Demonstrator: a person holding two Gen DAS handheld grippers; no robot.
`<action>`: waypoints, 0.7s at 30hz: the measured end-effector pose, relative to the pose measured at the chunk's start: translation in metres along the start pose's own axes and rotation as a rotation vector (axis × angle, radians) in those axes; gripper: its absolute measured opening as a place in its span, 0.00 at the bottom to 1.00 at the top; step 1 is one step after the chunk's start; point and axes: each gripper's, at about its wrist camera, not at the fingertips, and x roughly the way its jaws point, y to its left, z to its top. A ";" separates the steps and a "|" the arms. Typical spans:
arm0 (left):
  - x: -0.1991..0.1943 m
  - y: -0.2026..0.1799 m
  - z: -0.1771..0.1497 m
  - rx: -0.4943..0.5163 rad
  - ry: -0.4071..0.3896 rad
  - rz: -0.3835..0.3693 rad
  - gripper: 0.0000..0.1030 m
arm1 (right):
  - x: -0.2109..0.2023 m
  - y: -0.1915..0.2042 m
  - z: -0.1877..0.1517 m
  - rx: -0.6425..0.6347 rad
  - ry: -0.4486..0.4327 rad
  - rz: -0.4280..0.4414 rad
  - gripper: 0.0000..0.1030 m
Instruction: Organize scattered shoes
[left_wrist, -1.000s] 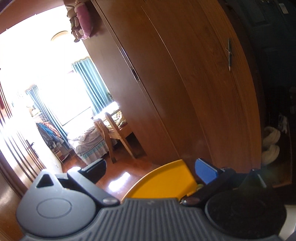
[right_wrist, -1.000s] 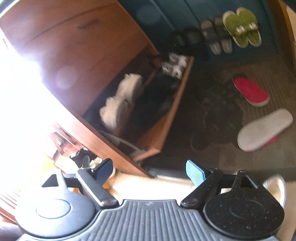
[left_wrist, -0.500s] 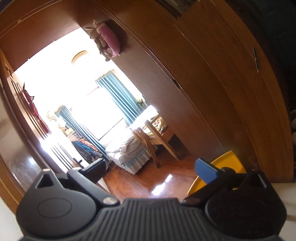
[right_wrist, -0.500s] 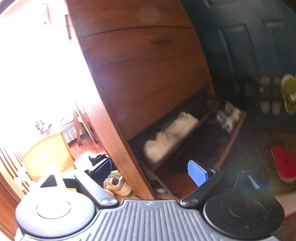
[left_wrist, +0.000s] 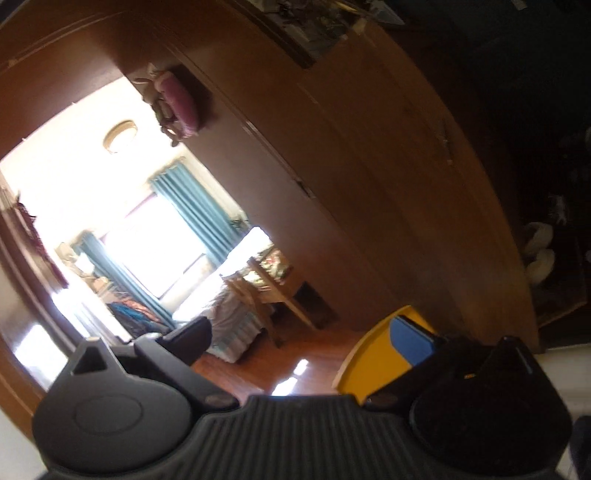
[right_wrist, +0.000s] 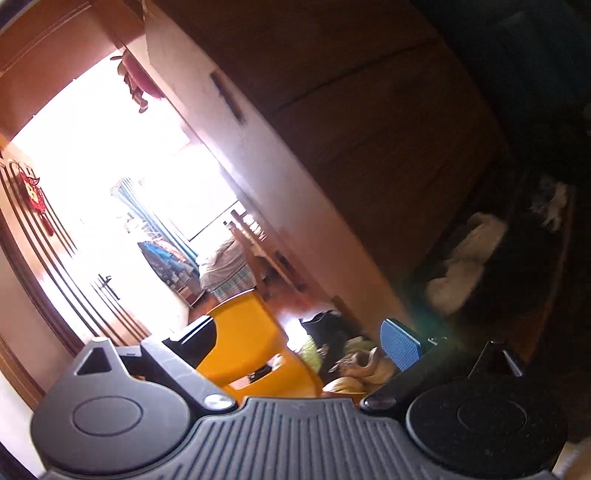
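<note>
Both grippers are raised and look past a tall wooden cabinet (left_wrist: 369, 192) into a bright room. My left gripper (left_wrist: 299, 339) stands open with nothing between its fingers. My right gripper (right_wrist: 299, 339) has its jaws opening wide, and nothing is between them. A pair of white shoes (right_wrist: 465, 258) lies in the cabinet's dark bottom shelf, at the right of the right wrist view; the same white shoes (left_wrist: 537, 254) show small at the right edge of the left wrist view. More shoes (right_wrist: 351, 362) lie in a heap on the floor beside the cabinet's end.
A yellow plastic stool (right_wrist: 247, 350) stands on the floor just ahead, seen too as the yellow stool (left_wrist: 373, 362) in the left wrist view. Beyond it are a wooden chair (left_wrist: 258, 302), a bed and a sunlit window with teal curtains (left_wrist: 199, 214).
Both views have swung up and away from the floor with the loose slippers toward the bright room. The right gripper's jaws have spread a little wider.
</note>
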 end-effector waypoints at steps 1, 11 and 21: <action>0.014 -0.029 -0.003 -0.038 -0.038 -0.049 1.00 | -0.006 -0.006 0.001 0.007 -0.009 -0.021 0.97; 0.102 -0.206 -0.036 -0.333 -0.072 -0.352 1.00 | -0.036 -0.090 0.011 0.150 -0.252 -0.206 0.99; 0.147 -0.243 -0.046 -0.299 -0.010 -0.396 1.00 | -0.031 -0.067 -0.013 0.224 -0.195 -0.120 1.00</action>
